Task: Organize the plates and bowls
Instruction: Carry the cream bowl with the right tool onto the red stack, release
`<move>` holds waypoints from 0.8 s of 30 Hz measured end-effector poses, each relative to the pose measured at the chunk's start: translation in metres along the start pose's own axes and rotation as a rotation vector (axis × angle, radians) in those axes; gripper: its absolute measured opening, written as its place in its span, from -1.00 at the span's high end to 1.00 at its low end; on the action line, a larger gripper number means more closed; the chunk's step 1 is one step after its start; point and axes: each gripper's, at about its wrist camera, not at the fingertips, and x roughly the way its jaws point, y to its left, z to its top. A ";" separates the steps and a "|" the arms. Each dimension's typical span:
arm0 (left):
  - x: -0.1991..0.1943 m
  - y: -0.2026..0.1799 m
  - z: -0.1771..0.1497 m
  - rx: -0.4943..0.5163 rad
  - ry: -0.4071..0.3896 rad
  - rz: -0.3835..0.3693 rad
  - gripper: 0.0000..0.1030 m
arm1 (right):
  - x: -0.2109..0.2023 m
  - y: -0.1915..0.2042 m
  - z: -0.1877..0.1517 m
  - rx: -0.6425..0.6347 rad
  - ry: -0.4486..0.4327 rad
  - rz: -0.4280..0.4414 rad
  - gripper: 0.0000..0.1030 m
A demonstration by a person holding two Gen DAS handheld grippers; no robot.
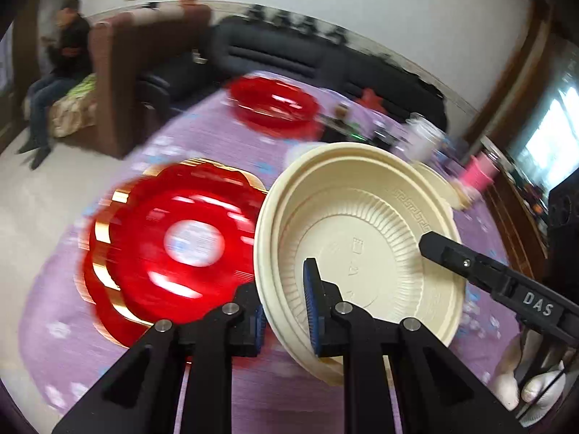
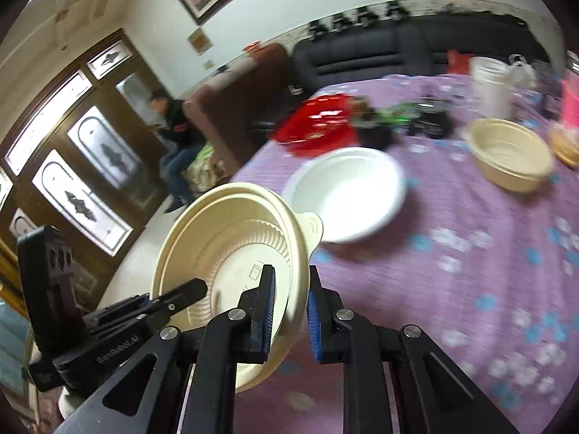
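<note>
I have both grippers, left (image 1: 284,313) and right (image 2: 289,313), clamped on the bowl (image 1: 362,231) rim; I'd carry it level to the stack.

Bare purple tablecloth (image 2: 452,289) lies open right of the jaws. Ahead, a white bowl (image 2: 345,193) blocks; a cream bowl (image 2: 512,155) stands beyond.

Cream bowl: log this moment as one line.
cream bowl tilted, off table | left gripper shut on rim | right gripper shut on opposite rim | white bowl on table
</note>
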 end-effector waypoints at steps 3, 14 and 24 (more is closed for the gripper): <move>0.000 0.035 0.012 -0.045 -0.008 0.057 0.68 | 0.026 0.027 0.008 -0.037 0.022 0.019 0.64; 0.026 0.100 0.018 -0.126 0.042 0.121 0.68 | 0.106 0.071 0.009 -0.099 0.118 -0.018 0.64; 0.017 0.093 0.017 -0.095 -0.008 0.141 -0.14 | 0.124 0.075 0.001 -0.135 0.117 -0.055 0.63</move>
